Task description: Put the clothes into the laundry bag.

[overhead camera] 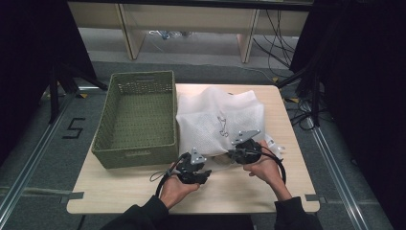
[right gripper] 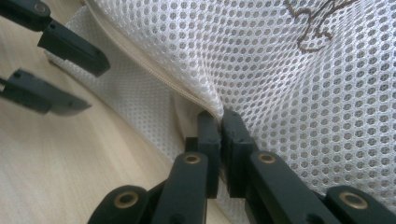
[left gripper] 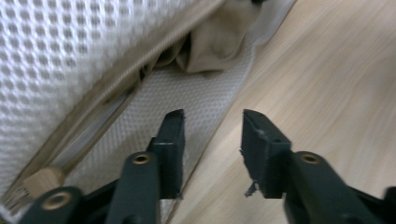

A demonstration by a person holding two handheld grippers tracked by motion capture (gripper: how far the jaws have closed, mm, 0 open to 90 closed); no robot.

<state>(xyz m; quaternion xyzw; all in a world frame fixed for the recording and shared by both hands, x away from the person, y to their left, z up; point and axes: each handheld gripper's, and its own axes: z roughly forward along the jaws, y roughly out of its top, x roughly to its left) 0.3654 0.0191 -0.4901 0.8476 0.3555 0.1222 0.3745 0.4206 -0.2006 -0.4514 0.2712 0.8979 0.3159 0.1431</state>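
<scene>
Two large things share the desk (overhead camera: 119, 191): at about ten o'clock from our hands stands the green woven basket (overhead camera: 136, 120), and at twelve o'clock, touching its right wall, lies the white mesh laundry bag (overhead camera: 218, 117), with some beige cloth (left gripper: 217, 42) showing inside its mouth. The bag's zipper edge (right gripper: 154, 72) is the long axis that matters; in the right gripper view it runs from about ten o'clock down to the jaws. Our right gripper (right gripper: 220, 122) has its jaws pressed together on the upper mesh layer right at that edge, pinching it and lifting it off the layer below. Our left gripper (left gripper: 212, 123) has its jaws spread with nothing between them, one over the lower mesh flap and the other over bare wood. From it, the opening lies at about eleven o'clock, just beside the jaws. We judge the left hand the free one, and nearer to reaching in for the cloth.
</scene>
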